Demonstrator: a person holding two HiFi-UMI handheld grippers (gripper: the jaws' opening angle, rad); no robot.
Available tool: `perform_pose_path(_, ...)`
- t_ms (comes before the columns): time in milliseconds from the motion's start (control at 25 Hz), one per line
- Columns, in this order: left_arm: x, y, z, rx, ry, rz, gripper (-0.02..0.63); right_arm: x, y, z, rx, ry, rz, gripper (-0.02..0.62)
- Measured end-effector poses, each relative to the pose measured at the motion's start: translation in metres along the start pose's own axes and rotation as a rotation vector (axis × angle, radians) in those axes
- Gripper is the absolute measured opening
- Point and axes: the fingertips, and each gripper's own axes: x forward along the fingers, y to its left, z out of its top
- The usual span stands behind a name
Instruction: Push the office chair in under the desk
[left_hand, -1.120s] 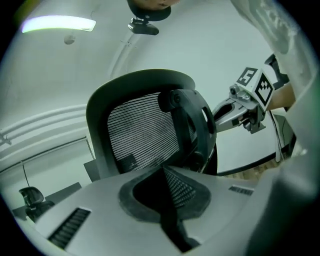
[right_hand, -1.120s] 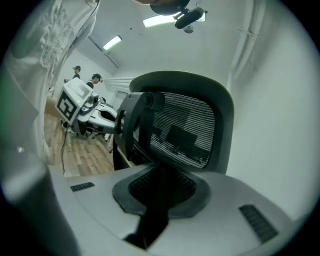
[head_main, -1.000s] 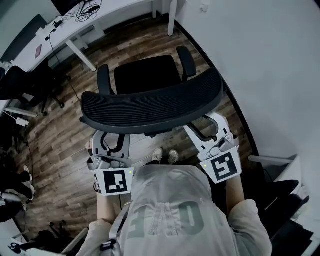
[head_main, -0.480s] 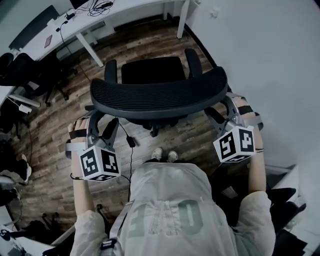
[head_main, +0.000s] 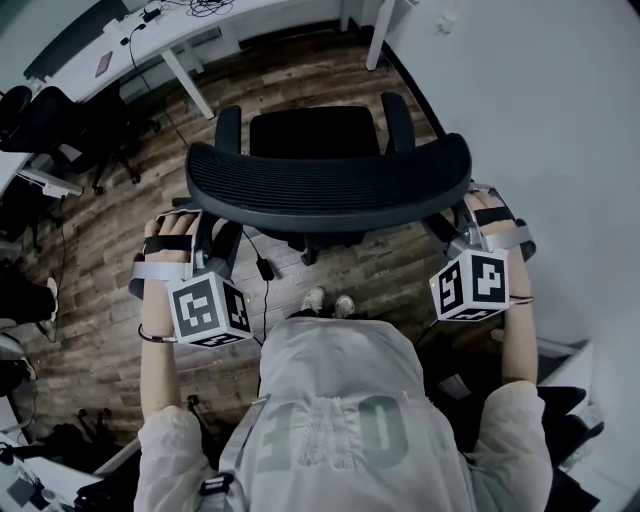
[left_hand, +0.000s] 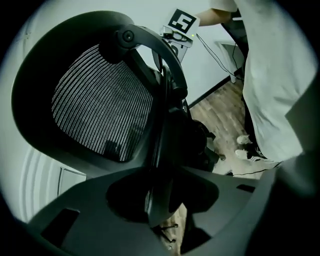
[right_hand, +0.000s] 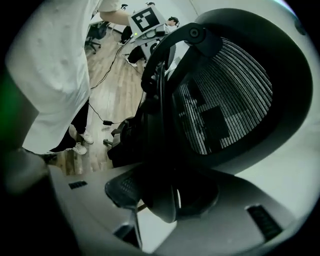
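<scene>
both left gripper (head_main: 210, 240) and right gripper (head_main: 452, 228) swung from behind the backrest (head_main: 330, 190) to its side edges, jaws just closing tight on them; pushing can begin.

Head view: high above person (head_main: 330, 410), facing steeply down onto office chair (head_main: 330, 185) top and wood floor (head_main: 100, 290). Left gripper view, right gripper view: very close at opposite backrest (left_hand: 100, 100) edges, facing inward (mesh (right_hand: 230, 90) fills both). All three share backrest.

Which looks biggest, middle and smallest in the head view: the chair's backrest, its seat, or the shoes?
1. Backrest, largest, though it's nearest the camera.
2. Seat, partly hidden behind it.
3. Shoes, smallest.
</scene>
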Motion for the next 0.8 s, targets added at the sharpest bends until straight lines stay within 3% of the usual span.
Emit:
perform_pose_path(440,0.016,0.01,-0.001,-0.023,0.018,0.03,0.158,0.018,-0.013,-0.005,0.007,0.013,-0.004,0.163)
perform_pose_path(800,0.053,0.044,-0.021,-0.033,0.035,0.056,0.163,0.057,-0.041,0.001,0.009,-0.001,-0.017,0.163)
